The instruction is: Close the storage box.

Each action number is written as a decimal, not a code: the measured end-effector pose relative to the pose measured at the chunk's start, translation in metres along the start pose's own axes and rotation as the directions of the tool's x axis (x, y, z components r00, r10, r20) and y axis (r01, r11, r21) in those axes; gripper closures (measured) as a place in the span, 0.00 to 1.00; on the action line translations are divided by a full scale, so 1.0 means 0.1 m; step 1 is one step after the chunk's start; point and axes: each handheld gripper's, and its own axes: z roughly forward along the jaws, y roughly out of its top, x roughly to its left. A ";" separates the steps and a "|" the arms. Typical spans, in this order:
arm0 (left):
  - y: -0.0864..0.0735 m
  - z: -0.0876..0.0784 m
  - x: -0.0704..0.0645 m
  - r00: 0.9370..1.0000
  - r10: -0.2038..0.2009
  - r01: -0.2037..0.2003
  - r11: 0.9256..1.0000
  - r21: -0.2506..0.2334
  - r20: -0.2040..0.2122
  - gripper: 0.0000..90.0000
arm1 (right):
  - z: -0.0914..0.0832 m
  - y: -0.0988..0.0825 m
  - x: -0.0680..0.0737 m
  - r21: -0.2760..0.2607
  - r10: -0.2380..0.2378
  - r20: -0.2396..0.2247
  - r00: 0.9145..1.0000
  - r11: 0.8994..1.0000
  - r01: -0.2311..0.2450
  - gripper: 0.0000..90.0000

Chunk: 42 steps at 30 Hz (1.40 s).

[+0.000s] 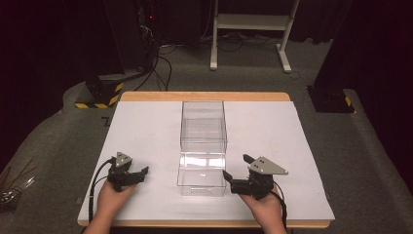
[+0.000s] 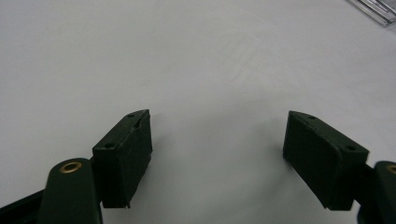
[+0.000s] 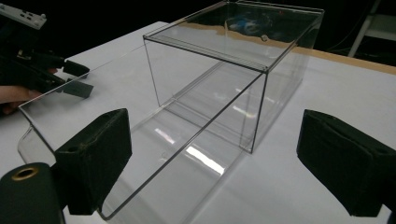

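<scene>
High view: a white-covered counter with a wooden edge is being looked down on, with a clear plastic box standing at its middle.
Clear box: it is being seen as a tall transparent case, with a clear drawer being shown pulled out toward the person's side; in the right gripper view the drawer is lying low and open-topped in front of the case.
Left gripper: the left gripper is being held by a hand near the counter's front left, well apart from the box; its jaws are being kept spread wide, with nothing between them.
Left gripper view: the left gripper is being pointed down at bare white surface, and a corner of clear plastic, probably the box, is being glimpsed at the top right.
Right gripper: the right gripper is being held by a hand just beside the drawer's right front corner; its jaws are standing wide apart and empty.
Right gripper view: the right gripper is being aimed along the drawer, whose near side wall is being seen between the jaws; whether a jaw is touching it cannot be told.
Surroundings: grey floor, cables and a white stand are being shown beyond the counter.
</scene>
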 end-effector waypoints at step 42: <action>0.00 0.00 -0.01 1.000 -0.004 0.004 1.000 -0.001 -0.004 0.27 | 0.06 -0.15 0.20 0.057 -0.003 -0.086 0.996 0.998 0.008 0.11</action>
